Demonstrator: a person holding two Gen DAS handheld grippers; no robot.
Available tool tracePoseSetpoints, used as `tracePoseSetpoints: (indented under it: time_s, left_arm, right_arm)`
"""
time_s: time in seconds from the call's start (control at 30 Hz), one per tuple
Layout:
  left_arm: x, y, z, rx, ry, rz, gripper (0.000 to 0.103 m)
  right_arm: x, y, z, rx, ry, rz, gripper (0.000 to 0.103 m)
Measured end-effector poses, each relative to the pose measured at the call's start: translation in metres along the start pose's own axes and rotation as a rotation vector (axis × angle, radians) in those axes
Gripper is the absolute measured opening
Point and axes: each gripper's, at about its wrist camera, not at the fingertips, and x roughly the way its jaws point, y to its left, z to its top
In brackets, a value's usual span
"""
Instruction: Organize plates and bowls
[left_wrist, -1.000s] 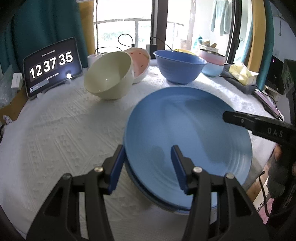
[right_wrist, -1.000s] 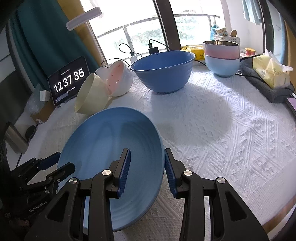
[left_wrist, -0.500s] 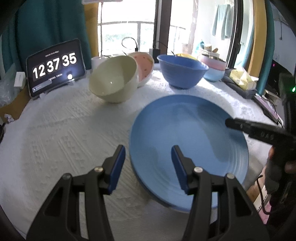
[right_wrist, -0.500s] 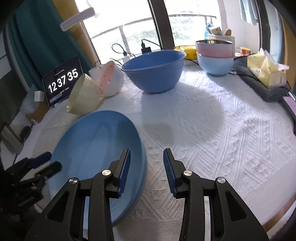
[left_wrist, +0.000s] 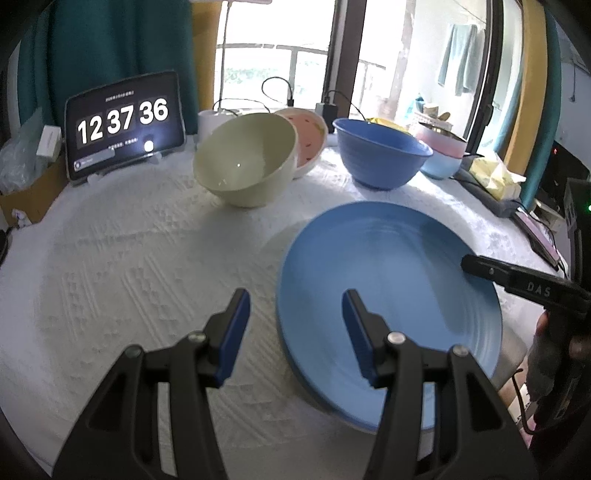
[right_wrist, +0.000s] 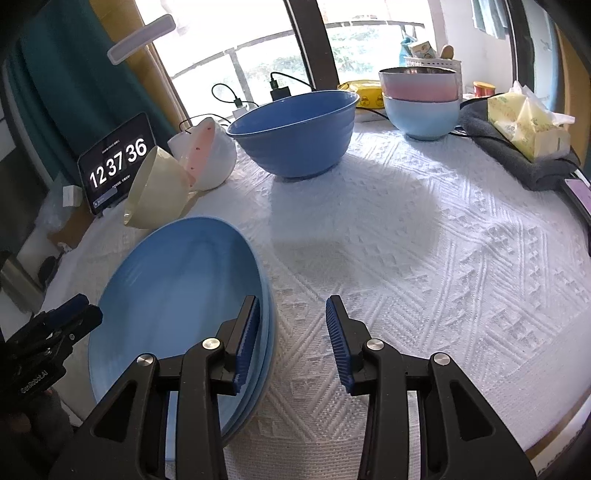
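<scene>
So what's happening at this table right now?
A person holds a hand-held gripper in each hand over stacked round blue plates on the white textured tablecloth. The left hand-held gripper and right hand-held gripper are open, each astride the rim without pinching it. Bowls wait behind.

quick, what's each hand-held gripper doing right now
Left hand-held gripper: open, holding nothing, beside the blue plates.
Right hand-held gripper: open, holding nothing.

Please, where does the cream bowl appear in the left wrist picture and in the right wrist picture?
Left wrist: cream bowl, upper middle, tipped, beside the pink bowl.
Right wrist: cream bowl, left of centre, above the blue plate.
Shared landmark: clock tablet.
</scene>
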Motion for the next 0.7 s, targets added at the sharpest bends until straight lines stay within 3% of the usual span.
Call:
tracePoseSetpoints:
  time_s: [0.1,0.13,0.2,0.37,0.47,0.7]
  left_arm:
    - [0.003,0.003,-0.001,-0.029,0.007,-0.043,0.056]
    - [0.005,0.004,-0.002,-0.037,0.017,-0.051,0.064]
    - [0.009,0.005,-0.005,-0.055,0.031,-0.067,0.071]
    - [0.021,0.008,-0.008,-0.098,0.082,-0.086,0.072]
    - [0.033,0.005,-0.013,-0.105,0.138,-0.086,0.072]
    - [0.032,-0.003,-0.017,-0.073,0.104,-0.089,0.071]
  right_arm:
    - [0.001,-0.002,0.001,0.014,0.005,0.014,0.045]
    - [0.001,-0.002,0.001,0.020,0.007,0.020,0.047]
    - [0.004,-0.002,0.001,0.029,0.014,0.029,0.048]
    - [0.012,0.003,-0.002,0.024,0.051,0.043,0.050]
    - [0.017,0.002,-0.004,0.044,0.068,0.073,0.058]
    - [0.017,0.003,-0.006,0.056,0.060,0.090,0.060]
